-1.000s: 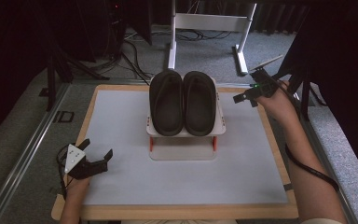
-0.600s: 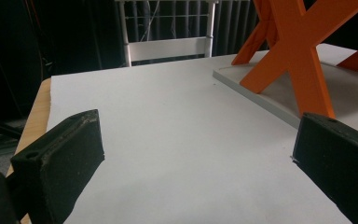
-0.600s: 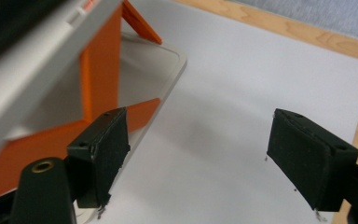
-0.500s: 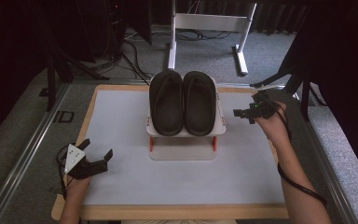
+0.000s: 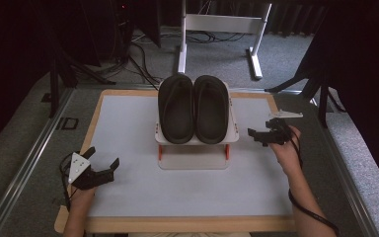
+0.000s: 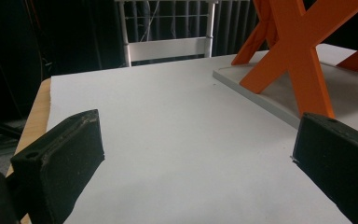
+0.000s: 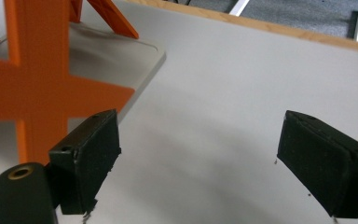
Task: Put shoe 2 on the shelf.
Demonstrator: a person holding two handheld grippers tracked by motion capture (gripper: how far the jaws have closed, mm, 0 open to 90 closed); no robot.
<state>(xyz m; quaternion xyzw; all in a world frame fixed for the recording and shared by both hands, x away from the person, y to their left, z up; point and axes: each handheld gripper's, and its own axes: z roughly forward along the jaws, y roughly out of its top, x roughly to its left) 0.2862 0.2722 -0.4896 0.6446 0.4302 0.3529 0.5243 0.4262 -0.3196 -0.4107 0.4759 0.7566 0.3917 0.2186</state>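
Observation:
Two black slippers (image 5: 176, 108) (image 5: 211, 108) lie side by side on a small white rack (image 5: 232, 129) with orange legs (image 6: 293, 51) at the middle of the table. My right gripper (image 5: 259, 129) hovers just right of the rack and points left toward it. Its jaws have just been opening and stand open with nothing between them (image 7: 198, 158); an orange leg (image 7: 37, 88) is close on its left. My left gripper (image 5: 102, 157) rests near the table's front left corner, open and empty (image 6: 196, 158), facing the rack's base plate (image 6: 270, 93).
The white table mat (image 5: 128, 128) has a wooden border (image 5: 94, 118). Beyond the far edge a white metal frame (image 5: 222, 24) stands on grey carpet with cables (image 5: 143, 54). Dark stand legs (image 5: 301, 79) rise at the right, and a metal rail (image 5: 29, 148) runs along the left.
The right hand has come down from the rack's far right corner to beside the rack, nearer the front, with its jaws spreading. The left hand has not moved.

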